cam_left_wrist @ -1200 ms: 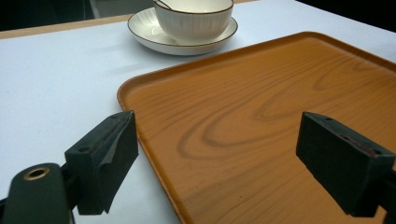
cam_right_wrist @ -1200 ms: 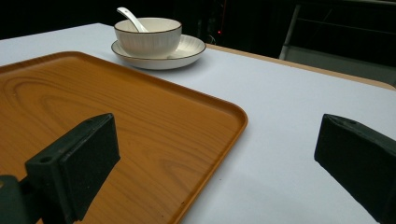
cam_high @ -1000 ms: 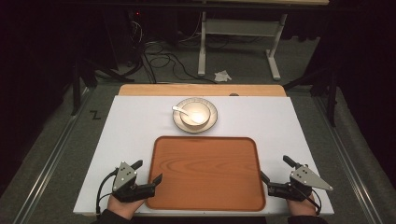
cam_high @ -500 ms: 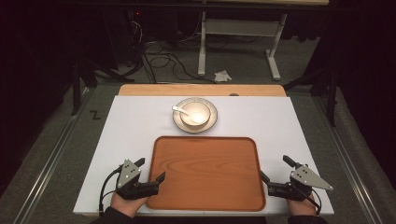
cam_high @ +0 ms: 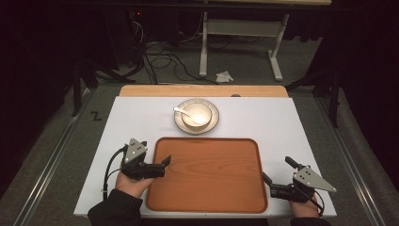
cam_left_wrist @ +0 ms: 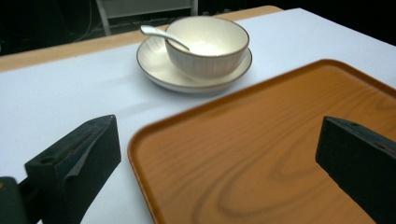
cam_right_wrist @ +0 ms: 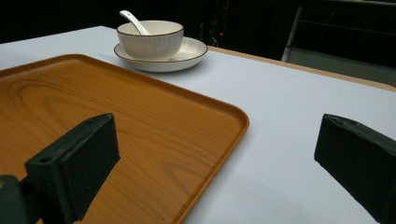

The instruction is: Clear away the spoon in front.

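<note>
White tabletop, dark room: a wooden tray [cam_high: 207, 174] lies empty at the near edge, bowl [cam_high: 196, 115] with spoon [cam_high: 181, 111] on a saucer [cam_high: 214, 123] just beyond. Left gripper [cam_high: 162, 165] and right gripper [cam_high: 269, 181] flank the tray's sides, jaws released, the left's just widened, apparently ready to load it.

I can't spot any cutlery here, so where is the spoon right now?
The spoon rests in the white bowl on its saucer, at the table's far middle in the high view, just beyond the wooden tray.
</note>
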`<act>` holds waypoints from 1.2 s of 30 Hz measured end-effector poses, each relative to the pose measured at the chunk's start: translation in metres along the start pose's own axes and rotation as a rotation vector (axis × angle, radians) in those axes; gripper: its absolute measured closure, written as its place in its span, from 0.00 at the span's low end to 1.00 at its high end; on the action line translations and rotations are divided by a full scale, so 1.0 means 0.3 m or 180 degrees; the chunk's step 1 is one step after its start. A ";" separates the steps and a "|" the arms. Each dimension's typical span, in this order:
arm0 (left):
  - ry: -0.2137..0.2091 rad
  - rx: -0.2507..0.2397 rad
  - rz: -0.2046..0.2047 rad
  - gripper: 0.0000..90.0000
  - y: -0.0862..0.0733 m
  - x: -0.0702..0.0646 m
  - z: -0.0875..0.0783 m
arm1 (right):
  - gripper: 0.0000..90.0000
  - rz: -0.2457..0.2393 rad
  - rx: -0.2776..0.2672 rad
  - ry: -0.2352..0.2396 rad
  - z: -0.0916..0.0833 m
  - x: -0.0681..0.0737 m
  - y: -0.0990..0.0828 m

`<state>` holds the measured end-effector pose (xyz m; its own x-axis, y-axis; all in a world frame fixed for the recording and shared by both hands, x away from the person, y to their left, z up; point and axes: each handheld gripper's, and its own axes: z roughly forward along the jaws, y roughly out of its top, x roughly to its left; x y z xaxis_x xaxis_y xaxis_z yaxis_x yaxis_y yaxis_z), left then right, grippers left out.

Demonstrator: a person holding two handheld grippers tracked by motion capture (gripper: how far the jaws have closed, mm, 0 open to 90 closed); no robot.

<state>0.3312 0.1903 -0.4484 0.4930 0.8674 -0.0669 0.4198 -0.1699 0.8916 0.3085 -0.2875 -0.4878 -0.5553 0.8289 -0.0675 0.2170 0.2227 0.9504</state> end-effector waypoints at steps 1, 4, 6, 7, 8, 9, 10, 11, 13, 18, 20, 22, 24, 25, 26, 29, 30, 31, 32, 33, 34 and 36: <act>0.0004 0.0000 0.0012 0.00 0.012 0.002 0.004 | 0.01 -0.0003 0.0000 0.0000 0.000 0.000 0.000; 0.0032 0.0005 0.0066 0.00 0.034 0.005 0.013 | 0.01 0.0003 0.0004 0.0003 0.001 0.000 -0.001; 0.0071 -0.0011 0.0114 0.01 0.058 0.010 0.020 | 0.01 -0.0002 0.0003 0.0004 0.001 0.000 -0.001; 0.0059 -0.0019 0.0116 0.01 0.070 0.012 0.025 | 0.01 -0.0008 0.0002 0.0004 0.002 0.000 -0.001; 0.0066 -0.0040 0.0138 0.01 0.088 0.017 0.033 | 0.01 -0.0009 0.0003 0.0005 0.002 0.000 -0.001; 0.0075 -0.0058 0.0148 0.03 0.099 0.021 0.038 | 0.01 -0.0007 0.0006 0.0005 0.002 0.000 -0.002; 0.0082 -0.0089 0.0150 0.05 0.115 0.027 0.047 | 0.01 0.0006 0.0016 0.0002 0.002 0.000 -0.003; 0.0101 -0.0109 0.0149 0.06 0.125 0.030 0.053 | 0.01 0.0007 0.0018 0.0001 0.002 0.000 -0.003; 0.0130 -0.0142 0.0099 0.11 0.143 0.041 0.068 | 0.01 0.0014 0.0020 -0.0001 0.003 -0.001 -0.003; 0.0048 -0.0141 -0.0017 0.17 0.177 0.067 0.111 | 0.01 0.0012 0.0021 -0.0001 0.004 -0.002 -0.005; 0.0043 -0.0163 -0.0044 0.17 0.184 0.072 0.123 | 0.01 0.0013 0.0022 -0.0001 0.004 -0.002 -0.005; 0.0055 -0.0158 -0.0070 0.18 0.194 0.080 0.143 | 0.01 0.0009 0.0020 -0.0001 0.004 -0.002 -0.005; 0.0057 -0.0142 -0.0108 0.19 0.203 0.089 0.162 | 0.01 0.0010 0.0016 0.0003 0.004 -0.002 -0.005; 0.0077 -0.0131 -0.0110 0.21 0.207 0.094 0.173 | 0.01 0.0033 0.0024 -0.0004 0.003 -0.002 -0.005; 0.0089 -0.0126 -0.0113 0.21 0.211 0.097 0.182 | 0.01 0.0033 0.0024 -0.0004 0.003 -0.002 -0.005; 0.0169 -0.0093 -0.0111 0.26 0.233 0.114 0.226 | 0.01 0.0025 0.0014 0.0000 0.002 -0.005 -0.006; 0.0176 -0.0105 -0.0118 0.28 0.240 0.117 0.235 | 0.01 0.0023 0.0011 -0.0001 0.001 -0.006 -0.006; 0.0190 -0.0117 -0.0108 0.30 0.248 0.119 0.243 | 0.01 0.0028 0.0012 -0.0002 0.001 -0.006 -0.006; 0.0190 -0.0117 -0.0108 0.32 0.248 0.119 0.243 | 0.01 0.0027 0.0009 0.0001 0.001 -0.007 -0.006; 0.0222 -0.0115 -0.0087 0.33 0.262 0.122 0.262 | 0.01 0.0029 0.0010 0.0001 0.001 -0.007 -0.006; 0.0222 -0.0115 -0.0087 0.36 0.262 0.122 0.262 | 0.01 0.0029 0.0010 0.0001 0.001 -0.007 -0.006; 0.0265 -0.0099 -0.0100 0.41 0.276 0.126 0.282 | 0.01 0.0038 0.0004 -0.0004 0.000 -0.008 -0.006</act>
<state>0.4491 0.1694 -0.4152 0.4143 0.9082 -0.0587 0.4096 -0.1285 0.9032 0.3095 -0.2897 -0.4893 -0.5516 0.8322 -0.0565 0.2247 0.2135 0.9508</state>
